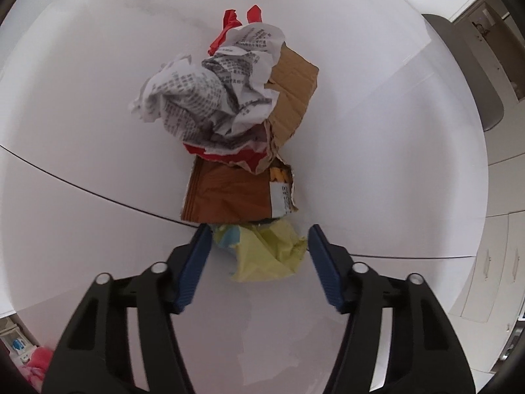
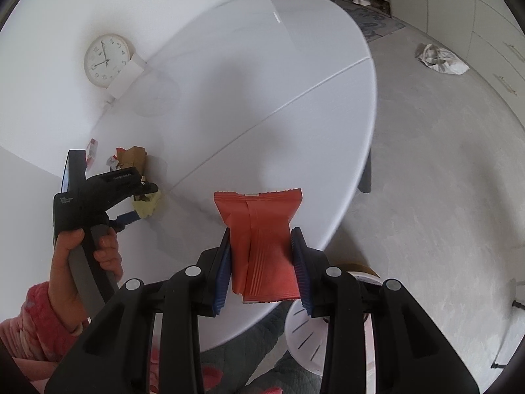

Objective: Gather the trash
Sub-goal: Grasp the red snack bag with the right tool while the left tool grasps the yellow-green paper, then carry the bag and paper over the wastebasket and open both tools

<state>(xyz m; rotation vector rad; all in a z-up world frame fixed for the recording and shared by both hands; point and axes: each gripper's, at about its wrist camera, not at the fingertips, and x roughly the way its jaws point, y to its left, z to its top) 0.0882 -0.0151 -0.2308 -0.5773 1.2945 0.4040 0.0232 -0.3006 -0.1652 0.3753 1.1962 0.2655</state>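
Note:
On the white round table (image 1: 377,164) lies a heap of trash: crumpled printed paper (image 1: 210,98), torn cardboard (image 1: 292,92), a brown wrapper (image 1: 229,193) and red scraps (image 1: 229,23). Just in front of it sits a yellow crumpled paper (image 1: 269,249), still resting on the table. My left gripper (image 1: 260,229) points down over it, and both blue pads touch its sides. The right wrist view shows the same gripper (image 2: 144,203) at that paper (image 2: 149,208). My right gripper (image 2: 261,233) is shut on a red-orange snack packet (image 2: 259,216), held above the table's near edge.
A white slotted bin (image 2: 305,335) stands on the floor below the right gripper. A wall clock (image 2: 106,60) leans at the table's back. A grey chair (image 1: 459,72) stands beyond the table. Crumpled newspaper (image 2: 441,59) lies on the floor. A hand (image 2: 75,262) holds the left gripper.

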